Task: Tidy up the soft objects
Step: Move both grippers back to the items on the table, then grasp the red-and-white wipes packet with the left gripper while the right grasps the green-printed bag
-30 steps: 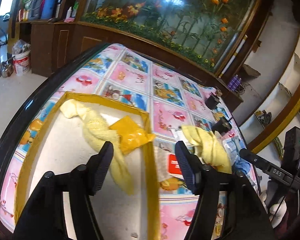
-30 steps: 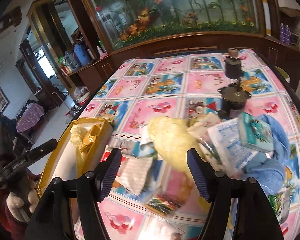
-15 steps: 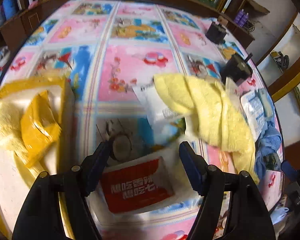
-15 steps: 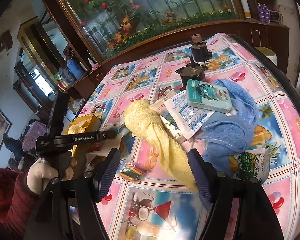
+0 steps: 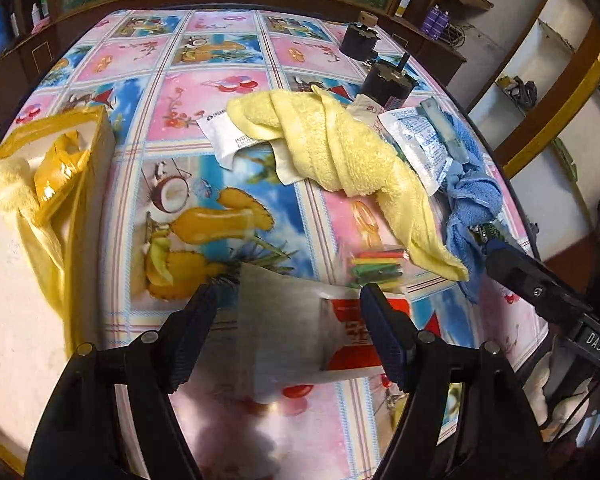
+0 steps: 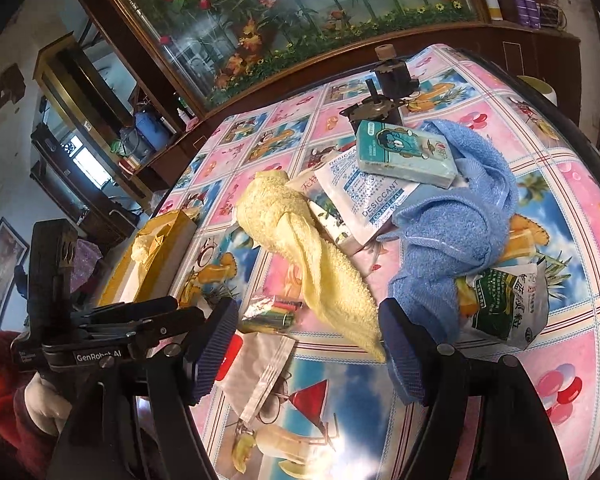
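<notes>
Left hand-held gripper [image 5: 292,316] agape — right hand-held gripper [image 6: 306,344] likewise.

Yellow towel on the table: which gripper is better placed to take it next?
Probably the right gripper: its open fingers frame the yellow towel's near end, while the open left gripper straddles a red-and-white packet.

**Count on the tablecloth**

Two yellow towels: one on the cloth [image 5: 340,148], one in the box [image 5: 8,184]. One blue towel [image 6: 452,232]. One yellow-taped box [image 5: 100,136]. One desiccant sachet [image 6: 364,196]. One teal packet [image 6: 404,152]. One green-printed pouch [image 6: 504,304]. One red-and-white pouch [image 5: 320,336]. One crayon pack [image 5: 376,268]. Two dark motors [image 5: 388,80].
</notes>
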A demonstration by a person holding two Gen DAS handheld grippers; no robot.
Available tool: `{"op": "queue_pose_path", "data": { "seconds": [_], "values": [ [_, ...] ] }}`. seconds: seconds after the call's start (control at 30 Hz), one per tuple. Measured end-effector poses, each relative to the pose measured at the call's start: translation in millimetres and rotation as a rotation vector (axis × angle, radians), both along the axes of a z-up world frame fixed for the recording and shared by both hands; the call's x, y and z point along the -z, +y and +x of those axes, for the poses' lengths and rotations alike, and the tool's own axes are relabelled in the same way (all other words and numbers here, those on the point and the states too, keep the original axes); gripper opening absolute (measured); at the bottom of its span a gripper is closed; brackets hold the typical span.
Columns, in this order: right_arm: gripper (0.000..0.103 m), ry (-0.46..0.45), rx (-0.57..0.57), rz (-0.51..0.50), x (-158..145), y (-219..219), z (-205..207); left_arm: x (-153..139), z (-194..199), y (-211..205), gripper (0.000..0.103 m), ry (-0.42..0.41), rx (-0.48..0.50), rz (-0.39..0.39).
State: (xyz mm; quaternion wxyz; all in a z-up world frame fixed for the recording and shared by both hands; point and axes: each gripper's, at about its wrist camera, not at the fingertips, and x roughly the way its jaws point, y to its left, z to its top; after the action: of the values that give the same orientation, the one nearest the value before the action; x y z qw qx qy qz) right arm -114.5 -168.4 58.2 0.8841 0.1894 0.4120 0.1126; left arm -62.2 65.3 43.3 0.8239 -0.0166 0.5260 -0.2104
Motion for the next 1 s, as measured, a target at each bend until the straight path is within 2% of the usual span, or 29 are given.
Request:
{"op": "queue_pose_path", "data": {
  "seconds": [0.07, 0.2, 0.27, 0.37, 0.43, 0.5, 0.63, 0.7, 0.77, 1.0],
  "values": [
    [0.075, 0.007, 0.001, 0.009, 2.7, -0.7, -0.8, -0.9, -0.6, -1.9, 0.073, -0.012, -0.024, -0.036],
    [0.075, 0.016, -0.016, 0.021, 4.8, -3.0, -4.3, -17.4, -20.7, -0.8, 0.073, -0.096, -0.097, -0.075],
    [0.075, 0.017, -0.052, 0.067, 5.8, -2.9, -7.8, -25.3, -34.5, 5.8, 0.073, -0.1, -0.103, -0.123],
    [0.077, 0.03, -0.134, 0.22, 10.9, 2.0, -5.0, -17.3, -43.7, 15.6, 0.073, -0.021, -0.107, -0.208],
    [0.077, 0.061, -0.174, 0.365, 18.6, 7.7, 3.2, -9.6, -43.7, 29.2, 0.073, 0.025, -0.158, -0.285],
    [0.076, 0.09, -0.203, 0.444, 25.4, 19.8, 12.5, -6.2, -42.1, 45.2, 0.073, 0.029, -0.221, -0.333],
    [0.077, 0.163, -0.287, 0.535, 37.5, 54.6, 24.6, 0.3, -35.7, 64.1, 0.073, 0.061, -0.286, -0.348],
    [0.077, 0.187, -0.334, 0.603, 38.7, 64.9, 24.4, 1.1, -34.3, 61.7, 0.073, 0.064, -0.271, -0.333],
    [0.076, 0.163, -0.327, 0.631, 33.0, 59.6, 22.6, 2.5, -34.8, 52.6, 0.073, 0.062, -0.24, -0.292],
    [0.077, 0.09, -0.118, 0.448, 19.3, -9.5, 7.0, 20.5, -23.0, 10.6, 0.073, 0.088, -0.179, -0.169]
  ]
}}
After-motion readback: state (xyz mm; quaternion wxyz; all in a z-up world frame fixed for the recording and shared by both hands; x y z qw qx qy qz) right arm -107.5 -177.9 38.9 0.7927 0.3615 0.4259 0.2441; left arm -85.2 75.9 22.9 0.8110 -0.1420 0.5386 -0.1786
